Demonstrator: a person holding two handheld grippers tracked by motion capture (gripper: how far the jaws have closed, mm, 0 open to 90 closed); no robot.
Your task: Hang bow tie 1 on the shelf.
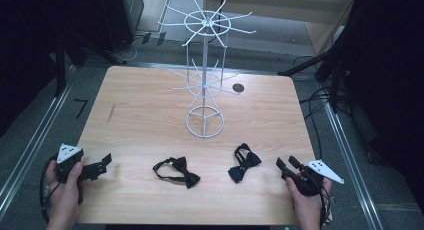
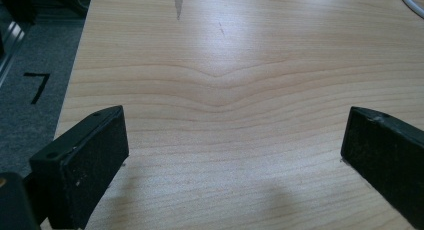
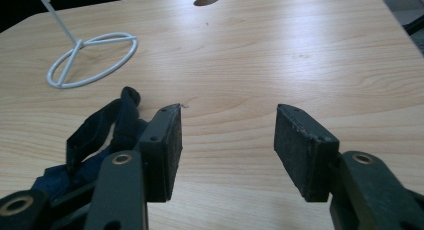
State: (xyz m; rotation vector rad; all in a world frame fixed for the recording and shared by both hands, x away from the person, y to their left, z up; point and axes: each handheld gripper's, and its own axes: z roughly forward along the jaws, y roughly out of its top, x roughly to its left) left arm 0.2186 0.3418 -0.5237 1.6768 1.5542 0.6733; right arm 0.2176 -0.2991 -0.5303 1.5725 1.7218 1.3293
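The right gripper (image 1: 287, 164) sits at the near right of the bench (image 1: 150, 105), held in a hand (image 1: 306, 200), and its jaws stand partly apart with only bare wood between them. No pad touches anything. In the right gripper view, a bow tie (image 3: 107, 127) lies just beside the outer face of the left-hand jaw; whether it touches that jaw cannot be told. From the high view this tie (image 1: 244, 164) lies near the gripper, on its left.

The left gripper (image 1: 106, 161) rests at the near left edge of the bench, in the other hand (image 1: 65, 190), jaws wide apart and empty over bare wood.

A second bow tie (image 1: 178, 171) lies between the two grippers, well apart from both. Behind the ties stands a white wire rack (image 1: 205, 65), its ring base (image 3: 92, 57) flat on the bench. A dark round hole (image 1: 238, 88) sits just to the right of the rack.
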